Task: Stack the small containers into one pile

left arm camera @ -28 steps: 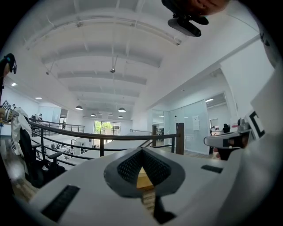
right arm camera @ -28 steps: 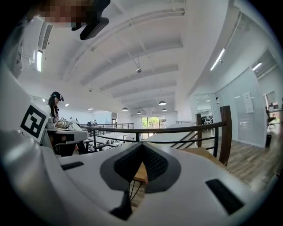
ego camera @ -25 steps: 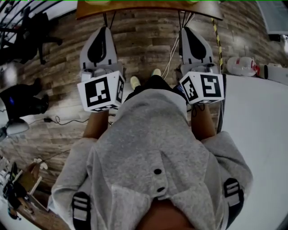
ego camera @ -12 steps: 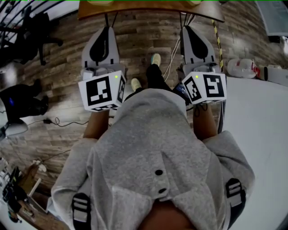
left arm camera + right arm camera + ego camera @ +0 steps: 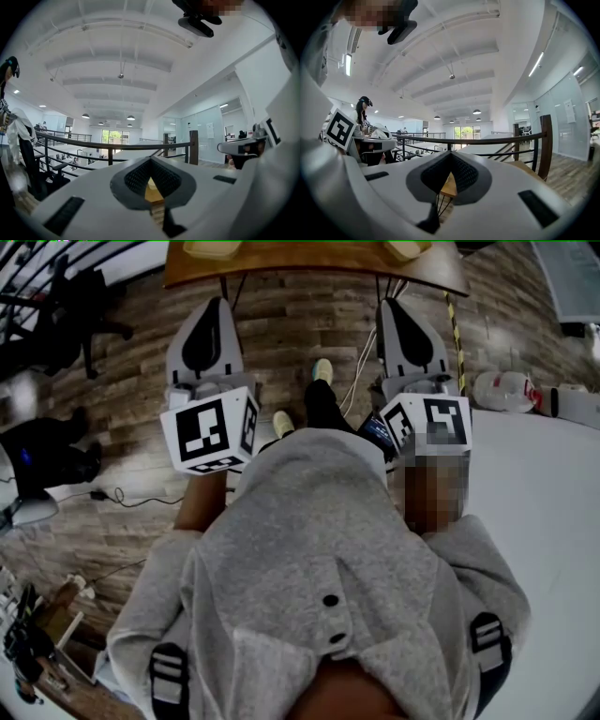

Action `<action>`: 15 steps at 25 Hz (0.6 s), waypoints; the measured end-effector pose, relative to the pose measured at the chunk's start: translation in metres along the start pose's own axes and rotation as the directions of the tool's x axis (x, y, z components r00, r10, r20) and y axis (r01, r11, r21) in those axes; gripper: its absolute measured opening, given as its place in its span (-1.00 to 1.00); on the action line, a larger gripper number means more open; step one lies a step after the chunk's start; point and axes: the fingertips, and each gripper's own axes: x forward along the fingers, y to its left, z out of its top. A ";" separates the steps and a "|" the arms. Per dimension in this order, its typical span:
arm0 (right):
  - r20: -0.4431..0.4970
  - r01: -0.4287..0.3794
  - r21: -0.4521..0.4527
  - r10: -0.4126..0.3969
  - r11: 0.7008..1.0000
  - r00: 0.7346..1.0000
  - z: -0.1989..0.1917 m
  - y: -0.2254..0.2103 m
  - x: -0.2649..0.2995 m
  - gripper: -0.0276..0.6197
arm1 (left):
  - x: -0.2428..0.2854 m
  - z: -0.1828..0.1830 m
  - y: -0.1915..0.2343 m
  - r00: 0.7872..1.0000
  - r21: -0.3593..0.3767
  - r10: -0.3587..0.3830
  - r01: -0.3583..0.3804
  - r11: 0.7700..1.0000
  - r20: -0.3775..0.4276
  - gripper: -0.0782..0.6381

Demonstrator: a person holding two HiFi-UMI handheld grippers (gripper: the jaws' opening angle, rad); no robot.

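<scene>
The left gripper (image 5: 214,302) and the right gripper (image 5: 390,304) are held out level, side by side, over a plank floor (image 5: 300,324). Each has its jaws closed tip to tip with nothing held. In each gripper view the small gap under the meeting pads shows only a bit of the wooden table (image 5: 314,261). That table lies along the far edge of the head view. On it two of the small containers (image 5: 211,248) show as pale shapes cut off by the frame, one beyond each gripper. The thin black table legs (image 5: 225,282) come down just past the jaw tips. The person's shoes (image 5: 322,369) and a pale hanging cable (image 5: 356,352) lie between the grippers. At far left stands a black office chair (image 5: 75,292), and nearer on the left are a dark bulky object (image 5: 42,451) and a floor cable (image 5: 141,495). On the right are a yellow-and-black strip (image 5: 452,320), white bundles (image 5: 506,388) and a wide white surface (image 5: 548,521). The grey hoodie (image 5: 319,559) fills the near half. Bare planks run from the grippers to the table's front edge. A dark railing (image 5: 112,146) crosses behind the table in both gripper views, and a wooden post (image 5: 543,145) stands at the right.
</scene>
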 end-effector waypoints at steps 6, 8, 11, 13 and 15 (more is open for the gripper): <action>0.000 0.001 0.025 -0.001 1.000 1.000 0.004 -0.024 0.020 -0.88 | 0.027 0.004 -0.008 1.000 0.011 -0.004 0.004 1.000 -0.018 -0.76; -0.004 0.000 0.032 0.000 1.000 1.000 0.002 -0.039 0.027 -0.88 | 0.040 0.004 -0.014 1.000 0.017 -0.001 0.002 1.000 -0.026 -0.75; -0.005 -0.002 0.038 0.002 0.999 1.000 0.000 -0.058 0.041 -0.88 | 0.062 0.004 -0.020 0.999 0.021 0.005 -0.004 1.000 -0.033 -0.76; -0.006 -0.006 0.042 0.006 0.999 1.000 0.001 -0.069 0.049 -0.88 | 0.076 0.007 -0.025 1.000 0.015 0.009 -0.009 1.000 -0.029 -0.75; -0.005 -0.007 0.043 0.007 0.999 1.000 0.003 -0.083 0.056 -0.88 | 0.090 0.010 -0.032 1.000 0.020 0.009 -0.008 1.000 -0.028 -0.75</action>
